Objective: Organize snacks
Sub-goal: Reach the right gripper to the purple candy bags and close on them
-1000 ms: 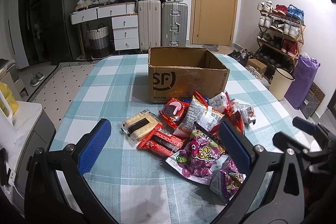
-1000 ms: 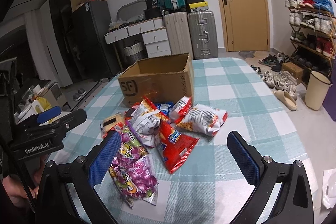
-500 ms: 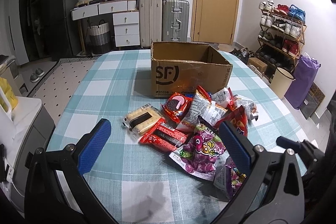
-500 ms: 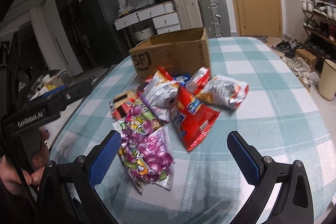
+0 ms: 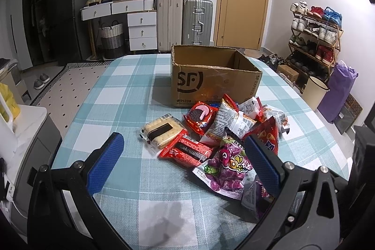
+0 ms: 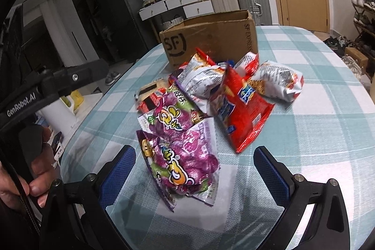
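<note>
1. Left wrist view: left gripper (image 5: 185, 163) held low over the checked tablecloth (image 5: 131, 95), jaws spread wide, nothing between the blue pads (image 5: 105, 161).
2. Same view: cardboard box (image 5: 211, 79) standing open-topped at the far middle of the table, interior not visible from this angle.
3. Same view: snack pile lying just in front of the box. Biscuit pack (image 5: 161, 132) at the left edge of the pile, flat on the cloth. Red wafer pack (image 5: 187, 151) touching it on the near side. Red cookie pack (image 5: 199, 116) nearest the box. White-and-red chip bag (image 5: 227, 121) leaning over the centre. Purple candy bag (image 5: 227, 168) nearest the gripper, partly behind the right pad.
4. Right wrist view: right gripper (image 6: 196, 175) close above the near end of the pile, jaws wide apart, empty. Second purple candy bag (image 6: 178, 168) lying between the two pads, not touched by either.
5. Same view: red chip bag (image 6: 239, 109) flat beside the purple bags, on the right. Silver-and-red bag (image 6: 279, 79) at the far right of the pile.
6. Same view: left gripper's body at the left edge, gripped by a hand (image 6: 35, 170).
</note>
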